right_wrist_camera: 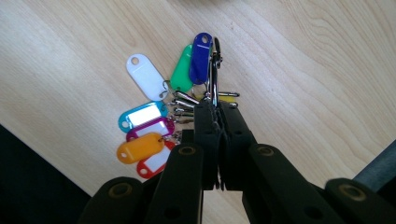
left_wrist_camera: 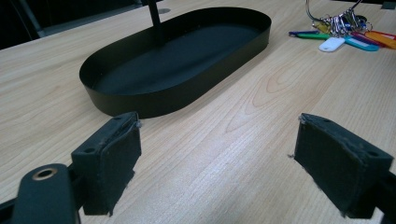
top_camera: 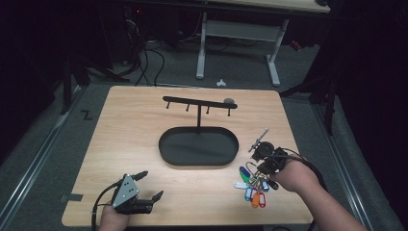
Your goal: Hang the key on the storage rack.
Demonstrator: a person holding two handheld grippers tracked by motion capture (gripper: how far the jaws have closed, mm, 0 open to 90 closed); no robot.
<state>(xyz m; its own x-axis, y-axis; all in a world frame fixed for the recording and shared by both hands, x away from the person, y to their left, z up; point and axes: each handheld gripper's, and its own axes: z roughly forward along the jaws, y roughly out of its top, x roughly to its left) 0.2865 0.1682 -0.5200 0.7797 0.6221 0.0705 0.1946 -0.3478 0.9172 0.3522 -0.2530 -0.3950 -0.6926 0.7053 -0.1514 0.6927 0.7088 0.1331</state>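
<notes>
A bunch of coloured key tags (top_camera: 252,186) lies at the front right of the wooden table, joined on a metal key ring (right_wrist_camera: 215,70). My right gripper (right_wrist_camera: 215,109) is shut on that ring, which stands on edge while the tags (right_wrist_camera: 144,119) fan out flat on the wood. The right gripper (top_camera: 260,174) points down at the bunch from the right. My left gripper (top_camera: 151,185) rests at the front left, open, with nothing between its pads (left_wrist_camera: 114,154). From there the bunch (left_wrist_camera: 345,32) lies far off to the right.
A black oval tray (top_camera: 166,154) sits mid-table, with a post carrying a hook bar (top_camera: 199,102). A small grey object (top_camera: 230,101) sits on the bar's right end. In the left gripper view the tray's wall (left_wrist_camera: 187,100) stands just ahead. The table's front edge is near both hands.
</notes>
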